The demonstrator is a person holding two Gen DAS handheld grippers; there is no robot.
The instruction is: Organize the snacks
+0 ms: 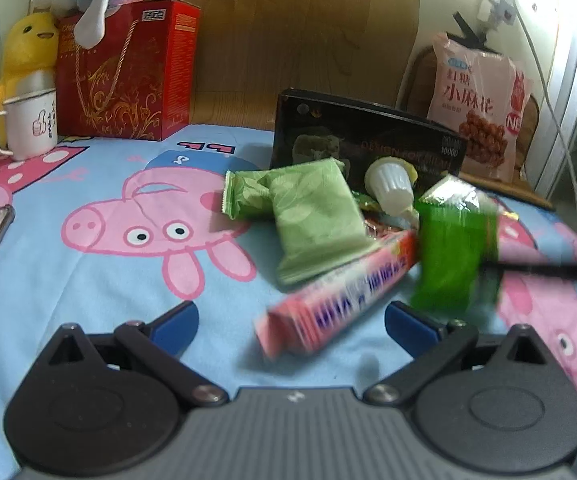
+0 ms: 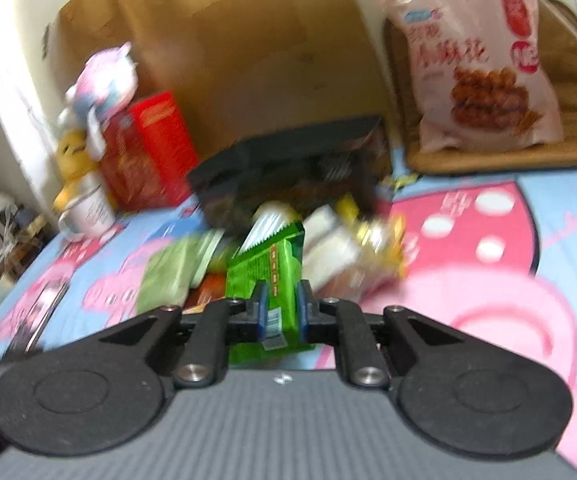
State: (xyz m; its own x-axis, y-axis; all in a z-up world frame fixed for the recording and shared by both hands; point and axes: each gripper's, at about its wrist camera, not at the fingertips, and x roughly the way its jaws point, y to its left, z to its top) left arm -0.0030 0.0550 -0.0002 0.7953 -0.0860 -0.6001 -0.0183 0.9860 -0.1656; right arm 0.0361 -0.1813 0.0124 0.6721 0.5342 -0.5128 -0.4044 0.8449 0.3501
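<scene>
Surface: cartoon-pig bedsheet [image 1: 100,280], blue and pink.
Room: wooden board [image 1: 288,32] behind; red box [image 1: 128,76], mug [image 1: 28,128].
Snacks: pile before black box [image 1: 364,136].
Right gripper [image 2: 282,310]: clamped on green packet [image 2: 272,272], above pile.
Left gripper [image 1: 292,320]: jaws spread, empty.

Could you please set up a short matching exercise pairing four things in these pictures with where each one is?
Things:
1. bright green packet
2. white mug
3. pink snack bag
4. pink tube

Places:
A. leaning upright behind the black box
B. lying ahead of the open left gripper
C. clamped in the right gripper
D. beside the yellow plush duck

Pairs: 1-C, 2-D, 3-A, 4-B
</scene>
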